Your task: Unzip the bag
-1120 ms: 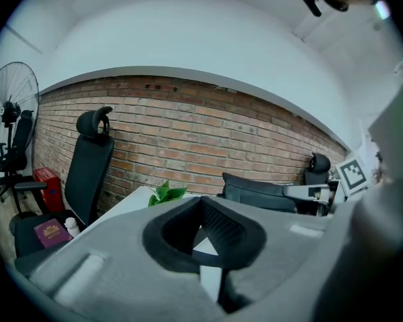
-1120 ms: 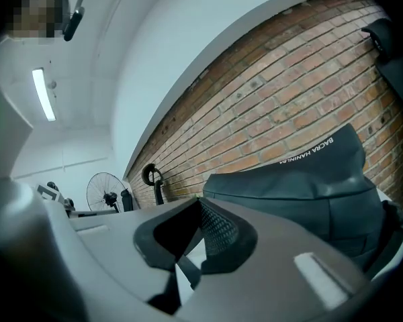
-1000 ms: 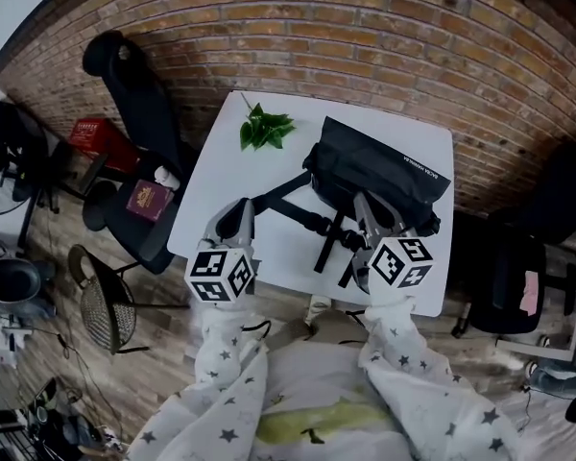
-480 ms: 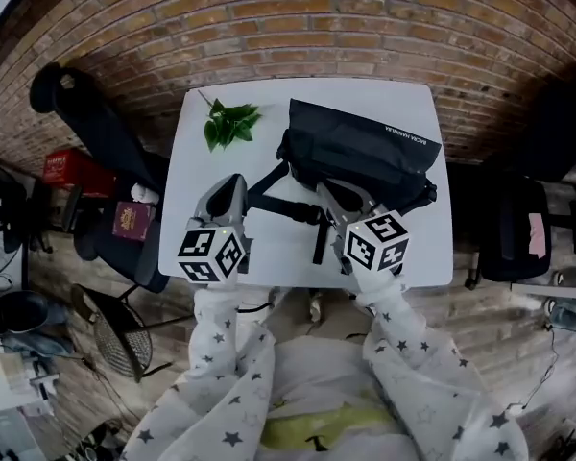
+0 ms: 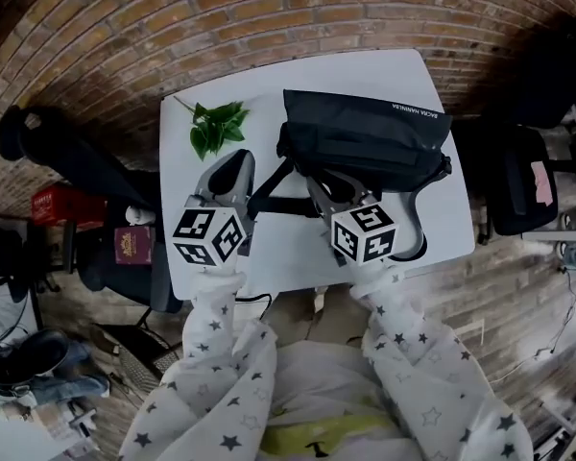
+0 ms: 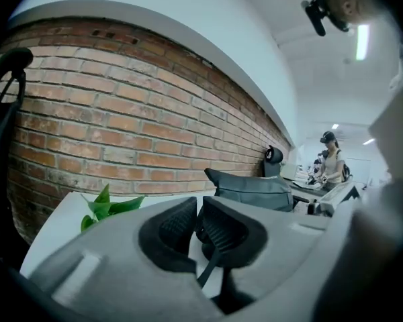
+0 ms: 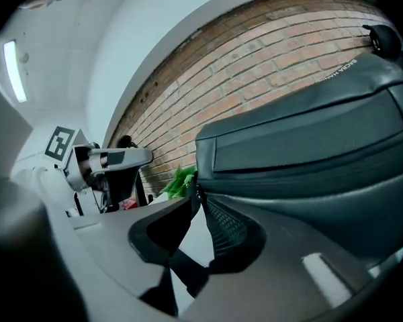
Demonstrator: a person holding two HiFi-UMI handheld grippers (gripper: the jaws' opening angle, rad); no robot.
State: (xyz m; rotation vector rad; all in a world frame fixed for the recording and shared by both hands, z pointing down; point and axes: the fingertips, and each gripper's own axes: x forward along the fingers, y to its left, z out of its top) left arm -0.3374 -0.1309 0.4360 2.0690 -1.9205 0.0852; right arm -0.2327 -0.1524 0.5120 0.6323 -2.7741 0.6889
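1. Nearest the head camera, two star-printed sleeves [image 5: 223, 353] reach forward over the near edge of a white table [image 5: 278, 253].
2. Each sleeve ends at a gripper's marker cube: the left cube [image 5: 209, 238] over the table's near-left part, the right cube [image 5: 365, 233] near its middle.
3. The left gripper [image 5: 232, 163] points toward the wall. Its jaws have just been opening and show only a narrow slit between the ribbed pads. Nothing is pinched there; in the left gripper view the bag's end shows beyond the tips.
4. The right gripper [image 5: 315, 181] points at the near-left end of the bag. Its jaws have just been opening and now stand clearly apart. The pads press on nothing; the right gripper view shows bare table between them, with the bag's end edge just at the tips.
5. A black strap [image 5: 274, 205] lies on the table between the two grippers and runs up to the bag's left end.
6. The black bag [image 5: 365, 137] lies on the far-right half of the table, long side across, with small white print along its top edge.
7. A green leafy sprig [image 5: 214, 128] lies at the far-left corner, apart from the bag.
8. A brick wall [image 5: 269, 27] stands behind the table.
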